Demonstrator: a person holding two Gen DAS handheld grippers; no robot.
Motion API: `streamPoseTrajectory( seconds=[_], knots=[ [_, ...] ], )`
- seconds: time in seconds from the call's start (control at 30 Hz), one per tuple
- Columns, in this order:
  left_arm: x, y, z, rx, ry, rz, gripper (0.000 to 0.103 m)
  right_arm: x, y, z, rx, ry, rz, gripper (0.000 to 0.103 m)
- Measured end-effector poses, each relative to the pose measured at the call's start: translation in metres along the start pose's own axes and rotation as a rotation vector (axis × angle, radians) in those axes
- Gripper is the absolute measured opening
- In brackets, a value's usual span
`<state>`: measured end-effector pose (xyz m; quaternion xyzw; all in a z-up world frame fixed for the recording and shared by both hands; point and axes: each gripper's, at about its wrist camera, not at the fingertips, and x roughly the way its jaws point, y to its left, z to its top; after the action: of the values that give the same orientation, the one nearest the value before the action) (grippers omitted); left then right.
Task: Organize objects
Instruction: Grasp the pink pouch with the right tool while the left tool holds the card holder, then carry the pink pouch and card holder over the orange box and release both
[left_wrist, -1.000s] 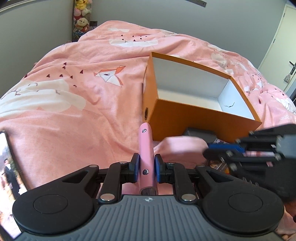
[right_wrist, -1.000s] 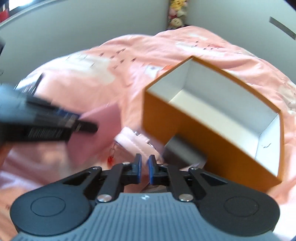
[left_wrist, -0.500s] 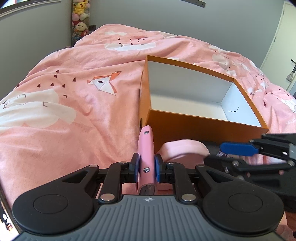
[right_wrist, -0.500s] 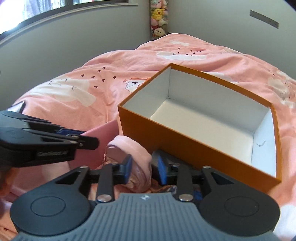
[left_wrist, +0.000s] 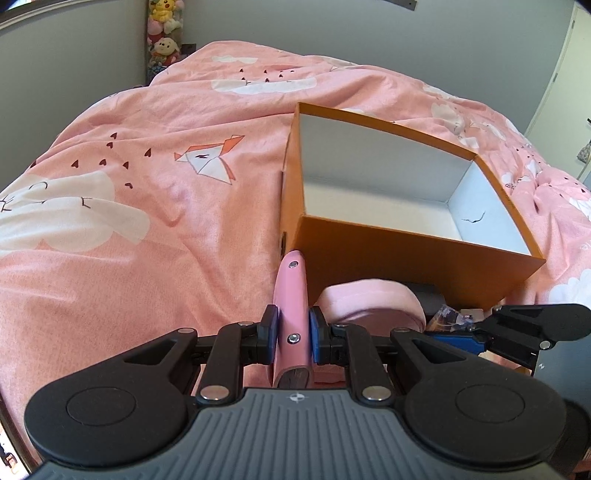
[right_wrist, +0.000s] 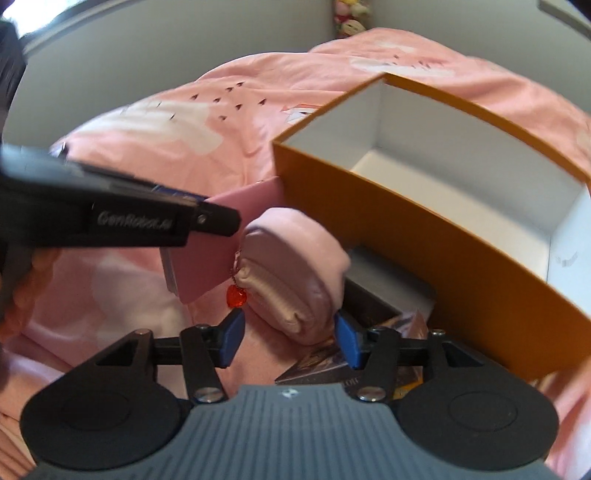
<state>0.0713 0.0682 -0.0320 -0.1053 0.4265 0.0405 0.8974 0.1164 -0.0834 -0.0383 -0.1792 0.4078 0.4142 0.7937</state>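
While the pink pouch (right_wrist: 295, 273) lies on the bedspread (left_wrist: 155, 206) just before the orange box (right_wrist: 424, 236), we judge it soft, light and squashy, best pinched across its padded middle, clear of the red charm (right_wrist: 235, 296). Our right gripper (right_wrist: 290, 334) straddles it, jaws opening, pads not pressing. Our left gripper (left_wrist: 291, 330) is clamped tight on a thin, stiff pink flat case (left_wrist: 291, 295). We see nothing in the box.

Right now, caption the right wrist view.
Right gripper opening around a pink zip pouch beside the empty orange box.
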Motion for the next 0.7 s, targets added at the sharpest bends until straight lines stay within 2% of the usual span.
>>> streamPoseTrajectory(
  seconds=[0.17, 0.27, 0.3, 0.33, 0.47, 0.5, 0.53, 0.6, 0.63, 0.7],
  knots=[
    [-0.001, 0.006, 0.000, -0.022, -0.001, -0.005, 0.019, 0.005, 0.014, 0.002, -0.098, -0.010, -0.068, 0.057],
    [-0.002, 0.008, 0.000, -0.028, -0.001, -0.015, 0.019, 0.003, 0.017, 0.001, -0.122, -0.012, -0.179, 0.059],
    [-0.002, 0.007, -0.001, -0.026, -0.002, -0.013, 0.019, 0.002, 0.016, 0.001, -0.122, -0.016, -0.197, 0.063],
    [-0.001, 0.007, -0.001, -0.025, -0.001, -0.014, 0.019, 0.000, 0.014, 0.002, -0.114, -0.025, -0.190, 0.066],
    [-0.001, 0.007, 0.000, -0.028, -0.002, -0.016, 0.019, 0.007, 0.007, 0.005, -0.072, -0.010, -0.113, 0.066],
    [-0.001, 0.007, -0.001, -0.032, -0.002, -0.019, 0.019, 0.010, 0.006, 0.006, -0.071, -0.007, -0.101, 0.062],
    [-0.001, 0.007, -0.001, -0.035, -0.002, -0.020, 0.019, 0.013, 0.006, 0.006, -0.070, -0.006, -0.093, 0.051],
    [-0.001, 0.008, -0.001, -0.040, -0.004, -0.017, 0.019, 0.015, 0.007, 0.006, -0.070, -0.022, -0.090, 0.045],
    [-0.002, 0.009, -0.002, -0.043, -0.005, -0.017, 0.019, 0.015, 0.007, 0.006, -0.070, -0.037, -0.092, 0.038],
    [-0.006, 0.010, -0.002, -0.051, -0.016, -0.026, 0.019, 0.010, 0.008, 0.005, -0.061, -0.058, -0.086, 0.031]
  ],
)
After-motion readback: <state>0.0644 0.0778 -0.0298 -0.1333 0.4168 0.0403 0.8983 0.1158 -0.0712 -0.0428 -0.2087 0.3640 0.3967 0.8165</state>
